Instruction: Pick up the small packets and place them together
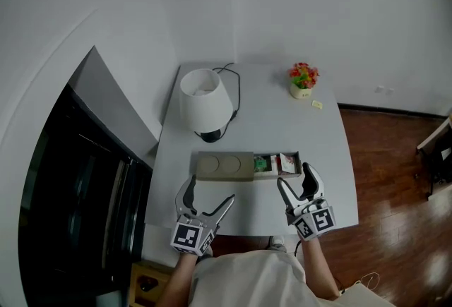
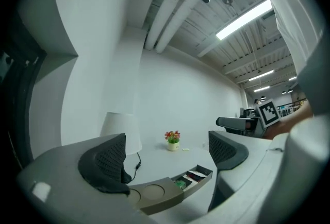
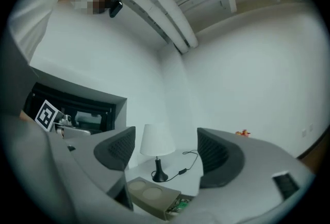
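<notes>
A grey-brown organiser tray (image 1: 224, 166) lies near the front of the white table (image 1: 268, 129). Its open right end holds small packets (image 1: 279, 163), one green and others white and red; they also show in the left gripper view as packets (image 2: 188, 178). One more small packet (image 1: 317, 105) lies alone by the flower pot at the back right. My left gripper (image 1: 212, 200) hovers open in front of the tray's left half, nothing between its jaws. My right gripper (image 1: 296, 182) is open and empty just in front of the packet compartment.
A white table lamp (image 1: 205, 103) with a black base and cord stands behind the tray. A small pot of flowers (image 1: 303, 80) sits at the back right. A dark cabinet (image 1: 78, 178) lies left of the table, wooden floor (image 1: 395, 178) to the right.
</notes>
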`<state>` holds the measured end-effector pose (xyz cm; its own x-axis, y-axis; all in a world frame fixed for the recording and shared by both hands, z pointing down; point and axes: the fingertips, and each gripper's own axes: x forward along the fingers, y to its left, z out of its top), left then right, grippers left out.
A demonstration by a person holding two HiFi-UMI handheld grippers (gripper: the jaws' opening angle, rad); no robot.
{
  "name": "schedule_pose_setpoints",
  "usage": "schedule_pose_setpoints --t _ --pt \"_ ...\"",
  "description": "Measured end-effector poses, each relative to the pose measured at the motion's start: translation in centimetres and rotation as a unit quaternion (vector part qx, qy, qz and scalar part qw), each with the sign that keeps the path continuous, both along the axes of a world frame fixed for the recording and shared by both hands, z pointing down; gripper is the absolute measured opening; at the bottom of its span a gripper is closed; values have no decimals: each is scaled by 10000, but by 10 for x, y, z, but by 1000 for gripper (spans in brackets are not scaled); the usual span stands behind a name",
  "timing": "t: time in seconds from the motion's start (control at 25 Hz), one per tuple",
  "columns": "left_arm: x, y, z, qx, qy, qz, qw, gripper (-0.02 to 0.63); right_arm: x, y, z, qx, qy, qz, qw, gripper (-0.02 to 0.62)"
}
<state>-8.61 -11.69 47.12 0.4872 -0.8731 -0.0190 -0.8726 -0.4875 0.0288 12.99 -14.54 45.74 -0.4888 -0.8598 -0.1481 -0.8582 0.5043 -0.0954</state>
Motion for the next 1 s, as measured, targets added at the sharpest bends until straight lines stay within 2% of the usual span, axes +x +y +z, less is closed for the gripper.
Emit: schedule_pose_setpoints --t 0.12,0.16,0.2,0.44,0.52,0.6,0.64,0.8,0.92,1.0 --pt "-6 8 5 4 27 -196 9998 488 -4 23 4 -10 200 476 9987 387" --pt "-7 9 7 -26 62 -251 9997 488 -6 29 7 -45 240 563 9981 467" --pt "-7 11 10 -66 108 -279 9995 488 -8 33 10 -83 269 597 9978 488" --pt "-1 9 23 -469 478 -227 9975 482 -9 36 15 -171 185 369 9990 486" --pt "1 6 25 -528 522 -179 9971 477 -5 34 19 -164 412 302 9986 486" --pt "5 4 25 -450 352 -107 9983 469 3 28 31 -233 855 214 9958 485" --pt "6 4 24 -419 257 -71 9988 469 9 23 39 -318 1068 141 9937 463" --pt "9 1 28 -458 -8 -32 9989 466 34 -4 89 -1056 1690 -240 9796 450" --pt "8 0 34 -591 -7 -19 9982 455 49 -29 134 -1865 2056 -417 9598 379" --pt "8 1 37 -673 7 -29 9977 446 54 -47 163 -2350 2319 -505 9426 377"
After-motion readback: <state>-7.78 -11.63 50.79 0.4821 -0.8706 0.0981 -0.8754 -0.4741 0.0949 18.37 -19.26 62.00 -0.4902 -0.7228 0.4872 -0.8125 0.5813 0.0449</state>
